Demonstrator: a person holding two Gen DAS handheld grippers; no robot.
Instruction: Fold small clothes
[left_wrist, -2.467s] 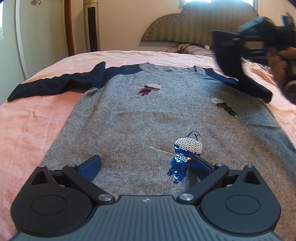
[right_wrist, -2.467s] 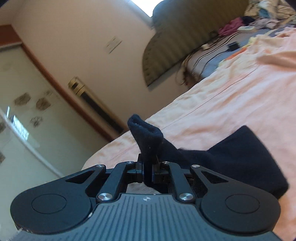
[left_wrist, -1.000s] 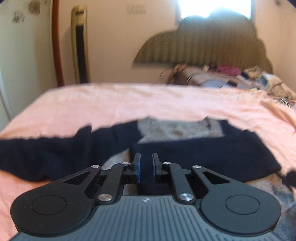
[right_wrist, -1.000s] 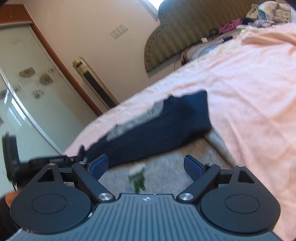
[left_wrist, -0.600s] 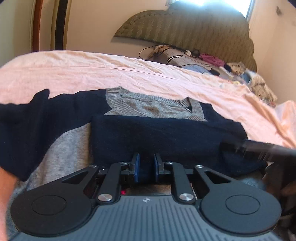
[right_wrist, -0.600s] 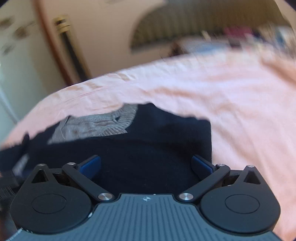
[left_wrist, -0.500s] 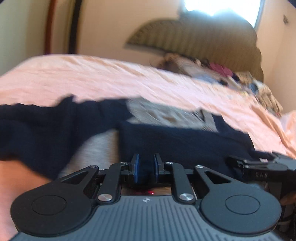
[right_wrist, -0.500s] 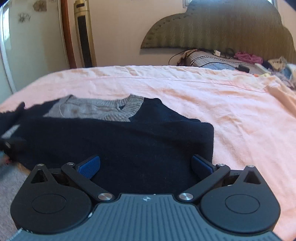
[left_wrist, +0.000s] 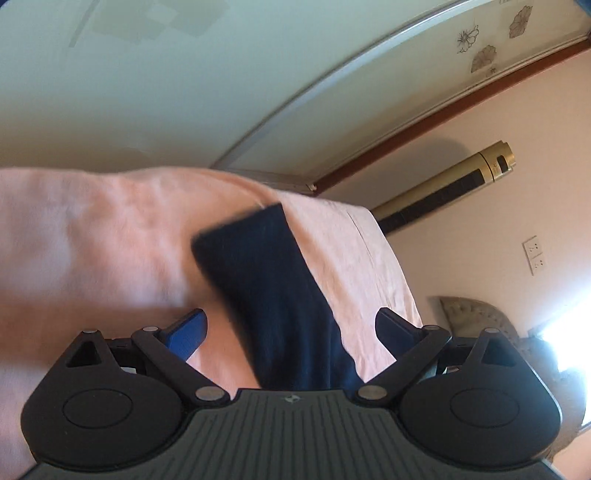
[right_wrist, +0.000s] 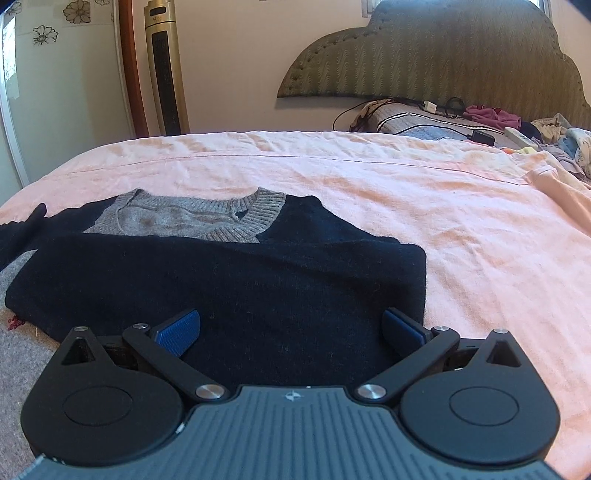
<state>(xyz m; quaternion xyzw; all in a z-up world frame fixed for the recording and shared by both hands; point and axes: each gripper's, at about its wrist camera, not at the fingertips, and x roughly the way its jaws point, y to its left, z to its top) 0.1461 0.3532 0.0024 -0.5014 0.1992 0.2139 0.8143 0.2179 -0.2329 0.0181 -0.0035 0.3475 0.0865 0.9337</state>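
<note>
Left wrist view, tilted: the left gripper (left_wrist: 290, 326) is opening, its fingers wide apart above a navy sleeve (left_wrist: 266, 288) lying flat on the pink bedsheet (left_wrist: 92, 240), untouched by either finger; right wrist view: the right gripper (right_wrist: 290, 326) is spread wide, holding nothing, over another navy sleeve (right_wrist: 221, 288) folded across the grey sweater (right_wrist: 192, 218), collar on the far side.

Count: 1 sweater (right_wrist: 229, 291), 2 navy sleeves (right_wrist: 332, 280) (left_wrist: 273, 295), 1 bed (right_wrist: 443, 206), 1 tower fan (right_wrist: 164, 66), 1 headboard (right_wrist: 443, 55).
</note>
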